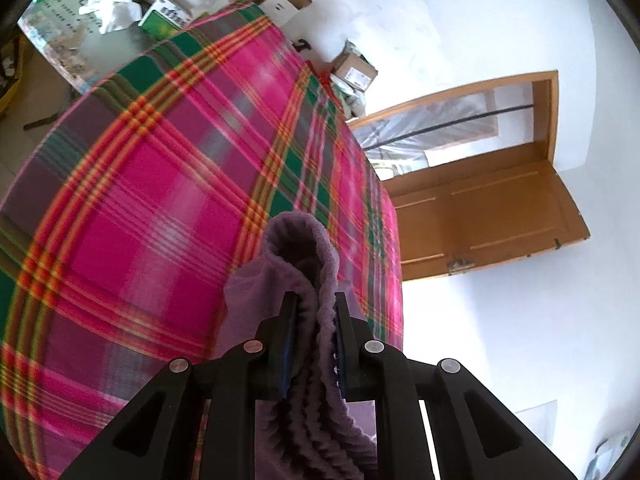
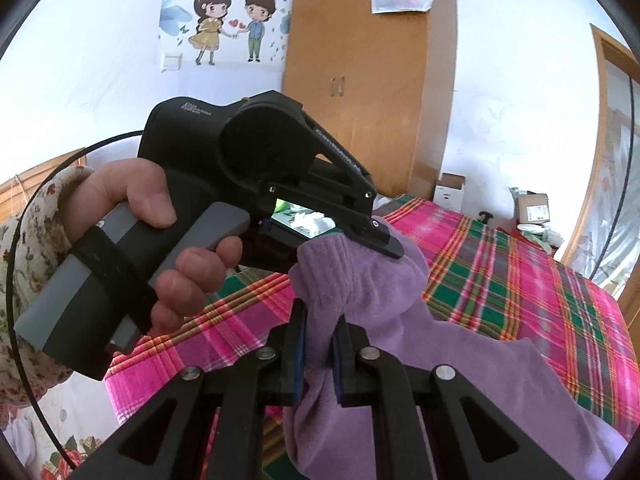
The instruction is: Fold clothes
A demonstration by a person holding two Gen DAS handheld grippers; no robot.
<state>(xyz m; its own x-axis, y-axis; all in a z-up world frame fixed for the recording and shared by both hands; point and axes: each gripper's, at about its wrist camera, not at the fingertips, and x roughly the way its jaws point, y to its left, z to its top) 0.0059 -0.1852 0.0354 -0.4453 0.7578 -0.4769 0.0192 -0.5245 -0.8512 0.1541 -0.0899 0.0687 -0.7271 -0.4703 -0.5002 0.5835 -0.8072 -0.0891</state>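
A purple fleece garment (image 1: 304, 264) hangs bunched between the fingers of my left gripper (image 1: 314, 300), which is shut on its ribbed edge above the plaid bed. In the right wrist view the same purple garment (image 2: 360, 280) is pinched in my right gripper (image 2: 320, 320), shut on a fold of it. The left gripper's body (image 2: 260, 160) shows there too, held by a person's hand (image 2: 160, 240), with its finger (image 2: 376, 236) pressed on the cloth just beyond my right fingertips. The rest of the garment trails down to the right over the bed.
A pink, green and orange plaid bedspread (image 1: 160, 180) covers the bed (image 2: 520, 280). Cardboard boxes (image 1: 356, 68) and crumpled paper (image 1: 112, 4) lie by the wall. A wooden door (image 1: 480, 208) and a wooden wardrobe (image 2: 360, 80) stand near the bed.
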